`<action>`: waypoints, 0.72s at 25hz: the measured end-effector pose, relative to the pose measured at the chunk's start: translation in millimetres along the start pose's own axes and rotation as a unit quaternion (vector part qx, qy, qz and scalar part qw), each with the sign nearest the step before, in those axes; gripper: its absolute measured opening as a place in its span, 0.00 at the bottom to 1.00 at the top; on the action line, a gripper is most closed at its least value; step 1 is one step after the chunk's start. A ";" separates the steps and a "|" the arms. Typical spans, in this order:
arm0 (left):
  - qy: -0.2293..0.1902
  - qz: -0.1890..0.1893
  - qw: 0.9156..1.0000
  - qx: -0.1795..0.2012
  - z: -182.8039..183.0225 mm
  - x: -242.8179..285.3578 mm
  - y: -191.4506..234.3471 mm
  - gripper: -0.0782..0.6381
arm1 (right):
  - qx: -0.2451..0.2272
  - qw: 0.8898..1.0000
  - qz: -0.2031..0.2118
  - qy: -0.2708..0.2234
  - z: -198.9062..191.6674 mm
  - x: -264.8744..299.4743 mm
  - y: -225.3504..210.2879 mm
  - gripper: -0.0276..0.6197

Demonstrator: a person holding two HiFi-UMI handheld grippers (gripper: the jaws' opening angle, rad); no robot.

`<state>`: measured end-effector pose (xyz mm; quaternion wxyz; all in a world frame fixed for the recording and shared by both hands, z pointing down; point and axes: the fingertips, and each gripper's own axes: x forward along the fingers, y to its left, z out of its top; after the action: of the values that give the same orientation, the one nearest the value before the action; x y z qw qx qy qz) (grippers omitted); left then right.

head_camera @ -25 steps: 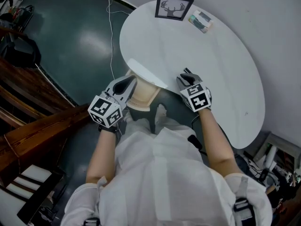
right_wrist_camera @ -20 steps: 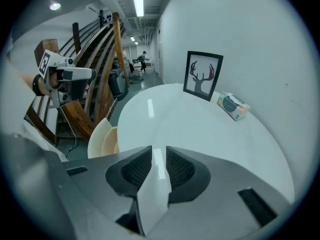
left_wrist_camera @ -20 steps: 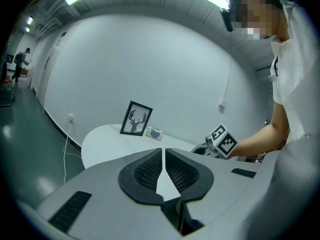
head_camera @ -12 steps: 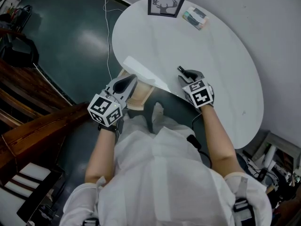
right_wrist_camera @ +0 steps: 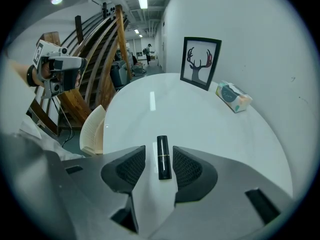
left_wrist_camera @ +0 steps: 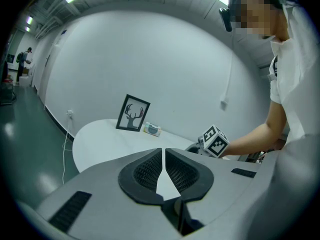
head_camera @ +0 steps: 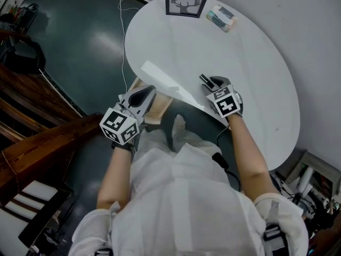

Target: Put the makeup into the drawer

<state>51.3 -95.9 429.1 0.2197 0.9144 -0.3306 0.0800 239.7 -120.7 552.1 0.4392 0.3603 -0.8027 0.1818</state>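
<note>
A black lipstick (right_wrist_camera: 163, 156) lies on the white round table (head_camera: 250, 52) near its front edge. My right gripper (right_wrist_camera: 159, 151) points steeply down over it with the jaws opening. The lipstick lies between the pads, and neither pad presses on it. In the head view the right gripper (head_camera: 209, 81) is at the table's near rim. My left gripper (head_camera: 139, 96) is shut and empty. It hovers over the open cream drawer (head_camera: 161, 109) that sticks out from under the table's left edge. In the left gripper view its pads (left_wrist_camera: 150, 168) almost touch.
A framed deer picture (head_camera: 185, 1) and a small tissue pack (head_camera: 221, 18) stand at the table's far side. A thin cable (head_camera: 123, 47) hangs past the left rim. Dark wooden stair rails (head_camera: 32, 111) run along the floor at left.
My right gripper has shifted a little farther onto the table, and the lipstick's black end now shows ahead of its fingers. The left gripper has stayed over the drawer.
</note>
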 end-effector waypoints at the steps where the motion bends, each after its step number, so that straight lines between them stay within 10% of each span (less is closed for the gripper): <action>1: 0.001 0.000 1.000 0.000 -0.5 0.4 -0.9 0.15 | -0.002 1.000 0.001 0.002 -0.8 1.6 -0.5 0.28; 18: 0.009 0.002 1.000 -0.003 -6.8 5.1 -2.3 0.15 | -0.027 0.999 0.003 0.033 -10.7 28.8 -7.7 0.20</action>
<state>56.7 -94.1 435.8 0.2252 0.9124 -0.3305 0.0874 241.3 -131.4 581.9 0.4742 0.3395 -0.7937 0.1727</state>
